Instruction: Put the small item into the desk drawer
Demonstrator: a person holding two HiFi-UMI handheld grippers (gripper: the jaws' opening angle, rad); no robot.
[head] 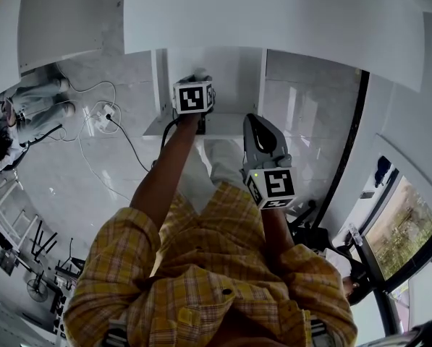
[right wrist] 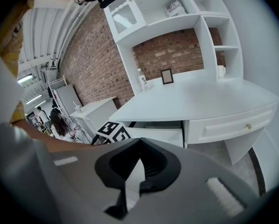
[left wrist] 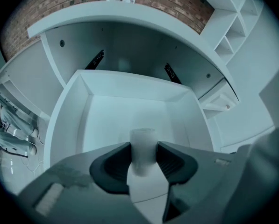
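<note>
1. Item (left wrist: pixel 143 141), small, pale and cylindrical, stands upright between the jaws of the left gripper (left wrist: pixel 143 152). The pads clasp it on both sides, and its top rises just above them
2. Directly below the item lies the drawer (left wrist: pixel 74 125), pulled well out. Its white floor fills the middle of the left gripper view, and nothing else shows inside it. I judge the step in hand to be the lowering of the item into the drawer: the carry looks done, the release is not yet made
3. The next move, as I judge it, calls for a short descent until the item's base meets the drawer floor, well inside the walls. Then the jaws should part gently so the cylinder does not tip or roll, and the gripper should lift straight out
4. In the head view the left arm (head: pixel 165 172) is stretched forward from the body, and its gripper points steeply down into the drawer
5. The right gripper (right wrist: pixel 139 146) hangs back close to the body, tilted mildly down toward the table (right wrist: pixel 200 99). Its jaws are pressed together with nothing between them, and it takes no part in this step
</note>
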